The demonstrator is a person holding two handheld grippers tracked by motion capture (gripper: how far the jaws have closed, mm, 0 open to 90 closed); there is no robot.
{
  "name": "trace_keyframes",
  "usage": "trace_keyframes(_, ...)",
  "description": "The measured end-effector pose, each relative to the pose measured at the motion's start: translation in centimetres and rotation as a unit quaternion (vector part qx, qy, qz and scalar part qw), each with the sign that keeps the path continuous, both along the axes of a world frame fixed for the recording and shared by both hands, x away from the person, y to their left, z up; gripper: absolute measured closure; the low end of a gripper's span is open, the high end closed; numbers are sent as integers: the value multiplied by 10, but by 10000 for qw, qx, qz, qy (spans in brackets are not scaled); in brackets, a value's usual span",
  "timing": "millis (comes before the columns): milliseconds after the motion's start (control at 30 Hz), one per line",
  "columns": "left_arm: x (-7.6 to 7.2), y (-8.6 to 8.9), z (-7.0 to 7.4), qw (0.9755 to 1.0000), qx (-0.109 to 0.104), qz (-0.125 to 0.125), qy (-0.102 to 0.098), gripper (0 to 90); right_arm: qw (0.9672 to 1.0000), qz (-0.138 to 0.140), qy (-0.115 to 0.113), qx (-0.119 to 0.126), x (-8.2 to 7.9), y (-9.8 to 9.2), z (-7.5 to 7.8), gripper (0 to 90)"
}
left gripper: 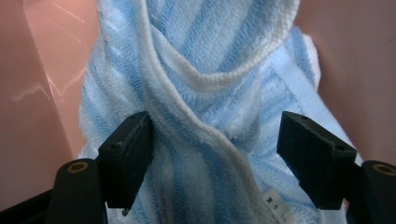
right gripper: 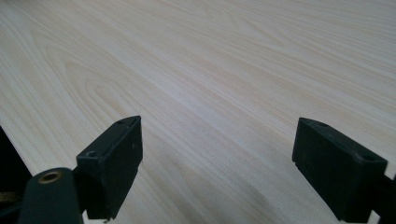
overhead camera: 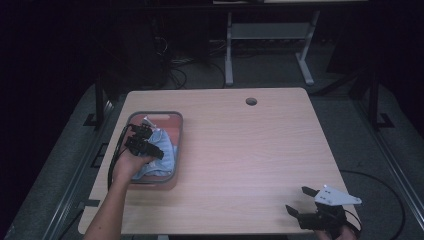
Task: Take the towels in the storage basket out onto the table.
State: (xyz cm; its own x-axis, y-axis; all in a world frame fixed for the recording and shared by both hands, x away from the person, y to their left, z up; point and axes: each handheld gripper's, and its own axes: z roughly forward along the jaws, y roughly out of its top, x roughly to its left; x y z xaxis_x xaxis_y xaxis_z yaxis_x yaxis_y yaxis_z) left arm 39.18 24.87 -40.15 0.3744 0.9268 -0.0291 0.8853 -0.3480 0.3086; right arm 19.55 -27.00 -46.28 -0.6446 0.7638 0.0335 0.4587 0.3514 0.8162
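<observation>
Two grippers are showing on my feeds, and much around them is lying in near-darkness: beyond the table I am making out only a pale frame and some cables on the floor. I am holding the left gripper over a pink tray sitting near the table's left edge. Its black body is covering part of the blue-and-white striped towel bunched inside the tray, so from the high view I am not seeing how the whole cloth is lying. In the left gripper view the towel is filling the space ahead, with a white-edged fold running diagonally between the jaws; both jaws are spread wide on either side of that fold and pinching nothing, though I cannot tell whether they are touching the pile. A small label near the bottom is too blurred to read. Pink tray wall is showing at both sides.

My right gripper is sitting at the table's near right corner, partly cut off by the frame edge, well apart from the tray. Its jaws are also spread, over bare wood.
</observation>
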Motion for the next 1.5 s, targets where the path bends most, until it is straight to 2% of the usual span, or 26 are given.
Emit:
trace_keyframes(33, 1, -3, -2, 9998, 164, -54, 87, 280, 10000, 4, 4, -4, 0, 0, 0, 156)
trace_keyframes(67, 1, -3, -2, 9998, 164, -54, 87, 302, 10000, 4, 4, -4, 0, 0, 0, 156)
trace_keyframes(100, 1, -8, -7, 9988, 465, -129, 128, 318, 10000, 12, -12, -15, 0, 0, -1, 156)
trace_keyframes(133, 1, -8, -7, 9988, 465, -129, 128, 327, 10000, 12, -12, -15, 0, 0, -1, 156)
trace_keyframes(167, 1, -11, -9, 9977, 626, -195, 168, 332, 10000, 19, -22, -11, 0, 0, 0, 156)
trace_keyframes(200, 1, -11, -9, 9977, 626, -195, 168, 338, 10000, 19, -22, -11, 0, 0, 0, 156)
trace_keyframes(233, 1, -14, -11, 9967, 761, -224, 158, 350, 10000, 15, -33, -6, 0, 0, 0, 156)
trace_keyframes(500, 1, -16, -15, 9943, 1020, -294, 116, 466, 10000, 34, -25, -3, -1, 1, 0, 156)
trace_keyframes(700, 3, -17, -16, 9936, 1102, -229, 98, 562, 10000, 41, -34, -5, -1, 1, 0, 156)
trace_keyframes(1000, 3, -12, -13, 9952, 962, -181, 74, 620, 10000, 12, -45, -17, -1, 2, 0, 156)
trace_keyframes(1233, -1, -2, -6, 9984, 557, -103, 18, 647, 10000, -31, -24, 8, 1, 2, -1, 156)
trace_keyframes(1333, -3, 4, -1, 9995, 307, -52, -28, 649, 10000, -36, -30, -2, 1, 3, -1, 156)
trace_keyframes(1400, -5, 7, 5, 9999, 105, 26, -101, 649, 10000, -61, -35, 8, 1, 2, -1, 155)
trace_keyframes(1500, -10, 10, 12, 9995, 31, 17, -321, 649, 9999, -90, -40, 28, 1, 1, 0, 155)
